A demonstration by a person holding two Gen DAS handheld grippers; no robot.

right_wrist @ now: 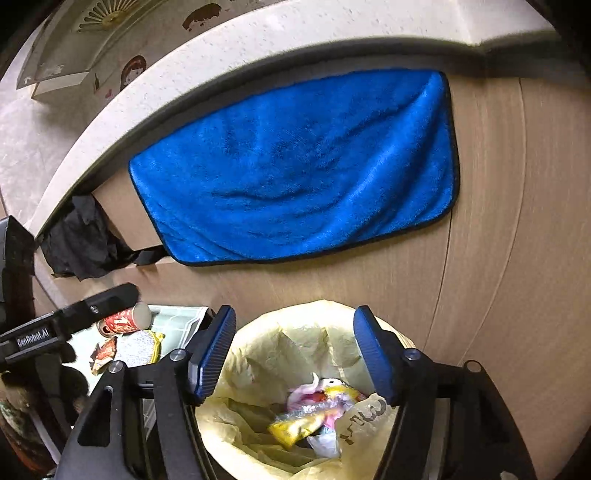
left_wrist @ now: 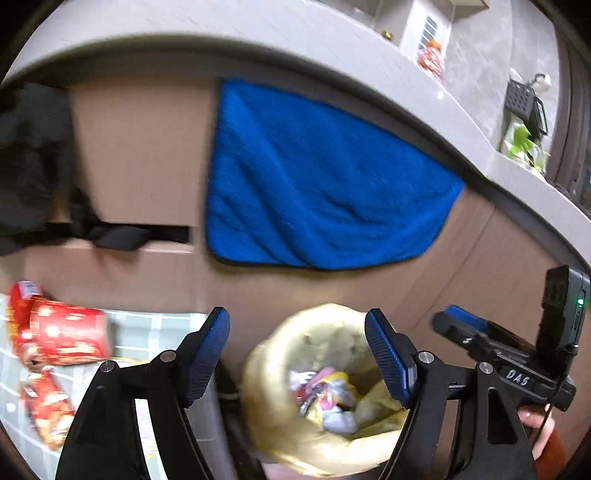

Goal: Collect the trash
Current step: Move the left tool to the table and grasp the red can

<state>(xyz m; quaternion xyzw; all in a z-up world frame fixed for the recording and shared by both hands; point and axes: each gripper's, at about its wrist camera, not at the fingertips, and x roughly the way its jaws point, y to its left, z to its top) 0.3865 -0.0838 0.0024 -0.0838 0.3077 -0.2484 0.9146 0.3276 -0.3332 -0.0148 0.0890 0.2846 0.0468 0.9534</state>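
A bin lined with a yellow bag (left_wrist: pixel 280 373) (right_wrist: pixel 266 354) stands on the floor against the cabinet, with several wrappers (left_wrist: pixel 325 395) (right_wrist: pixel 317 413) inside. My left gripper (left_wrist: pixel 297 354) is open and empty above the bin. My right gripper (right_wrist: pixel 295 350) is open and empty, also above the bin; it shows at the right of the left wrist view (left_wrist: pixel 465 325). On the tiled floor to the left lie a red paper cup (left_wrist: pixel 66 332) (right_wrist: pixel 123 319), a red wrapper (left_wrist: pixel 48 410) (right_wrist: pixel 103 352) and a white-yellow packet (right_wrist: pixel 138 349).
A blue towel (left_wrist: pixel 317 184) (right_wrist: pixel 306 166) hangs on the wooden cabinet front under a stone counter (left_wrist: pixel 221 26) (right_wrist: pixel 258 40). A black cloth (left_wrist: pixel 33 162) (right_wrist: pixel 81 240) hangs from a gap in the cabinet at the left.
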